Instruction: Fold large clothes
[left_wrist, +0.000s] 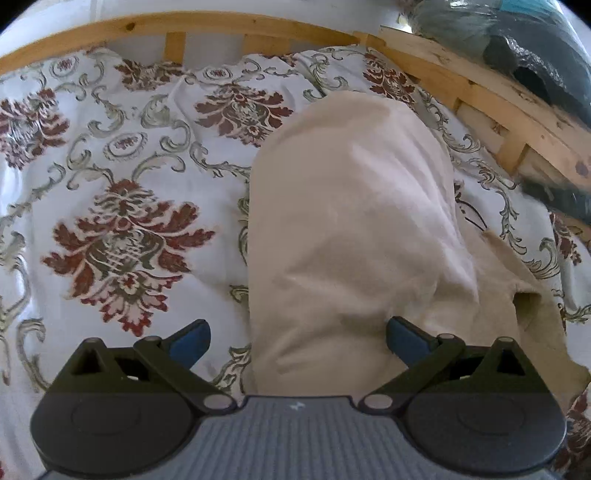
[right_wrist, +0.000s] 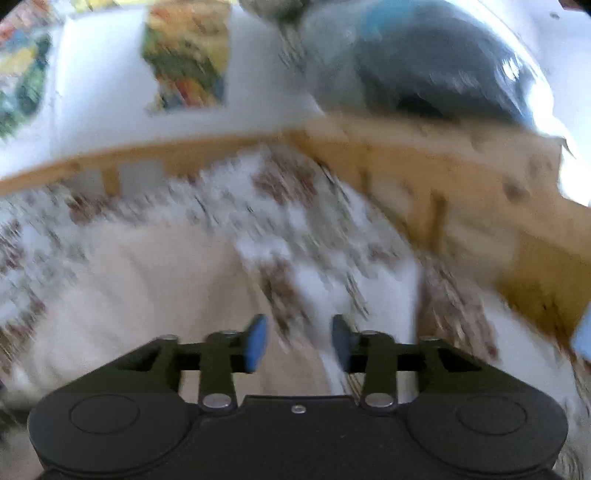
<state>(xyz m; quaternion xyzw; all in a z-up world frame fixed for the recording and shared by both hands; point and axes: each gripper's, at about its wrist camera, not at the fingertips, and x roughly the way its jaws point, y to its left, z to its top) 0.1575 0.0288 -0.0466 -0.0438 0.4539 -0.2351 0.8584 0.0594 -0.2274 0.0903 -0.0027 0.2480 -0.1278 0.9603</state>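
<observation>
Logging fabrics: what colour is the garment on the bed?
Cream-beige garment, clearest in left wrist view.

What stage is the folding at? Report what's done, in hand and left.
Done: the beige garment lies on the patterned bedspread as a long narrow strip, apparently already doubled lengthwise. In hand: nothing; the left gripper is open astride its near end, the right gripper open, its view blurred. Left: folding the strip across its length.

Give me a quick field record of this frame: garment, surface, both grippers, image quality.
garment: beige garment, lying lengthwise on the bed, looks partly folded
surface: floral bedspread, wooden bed rail behind
left gripper: open, fingers either side of the garment's near end
right gripper: open, nothing between fingers
image quality: left view sharp; right view heavily motion-blurred
</observation>
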